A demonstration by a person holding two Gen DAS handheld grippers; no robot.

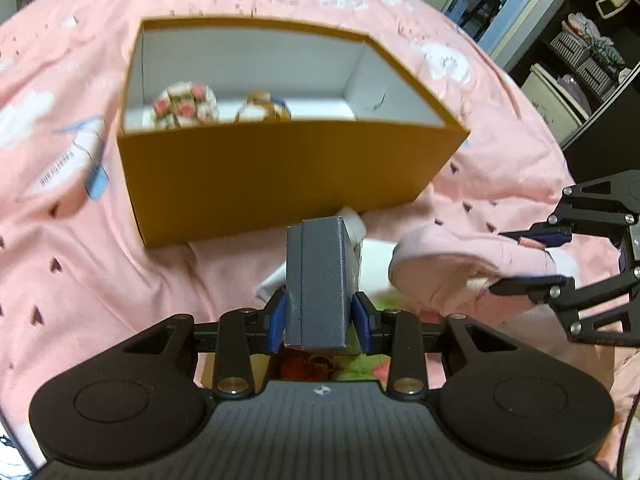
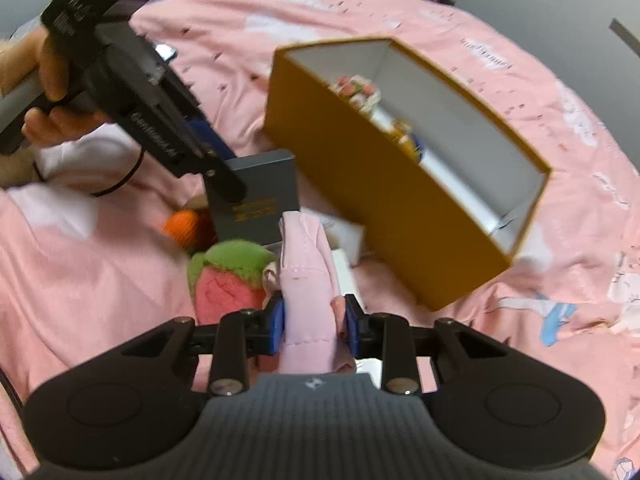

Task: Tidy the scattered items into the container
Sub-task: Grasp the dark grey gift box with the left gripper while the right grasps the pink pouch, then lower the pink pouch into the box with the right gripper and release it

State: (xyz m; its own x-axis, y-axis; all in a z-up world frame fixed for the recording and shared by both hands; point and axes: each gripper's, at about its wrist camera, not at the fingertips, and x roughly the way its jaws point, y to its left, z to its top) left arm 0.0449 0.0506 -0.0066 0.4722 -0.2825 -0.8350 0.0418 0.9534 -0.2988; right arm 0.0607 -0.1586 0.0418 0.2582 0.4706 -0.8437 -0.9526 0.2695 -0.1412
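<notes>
Black left gripper (image 1: pixel 320 316), angled downward, clamps grey textured rectangular box (image 1: pixel 318 280); right gripper (image 2: pixel 314 320) pinches pink quilted fabric pouch (image 2: pixel 308 292); mustard open cardboard container (image 1: pixel 280 176) at twelve o'clock.

Pink cloud-print bedspread (image 1: pixel 240 0) fills the foreground; dark cluttered shelving (image 1: pixel 592 52) stands behind it.

Left gripper (image 1: pixel 319 318) pitched down, pads clamped on a grey box (image 1: pixel 318 280). Right gripper (image 2: pixel 314 322) just right of it, same pitch, clamped on pink cloth (image 2: pixel 308 292).
</notes>
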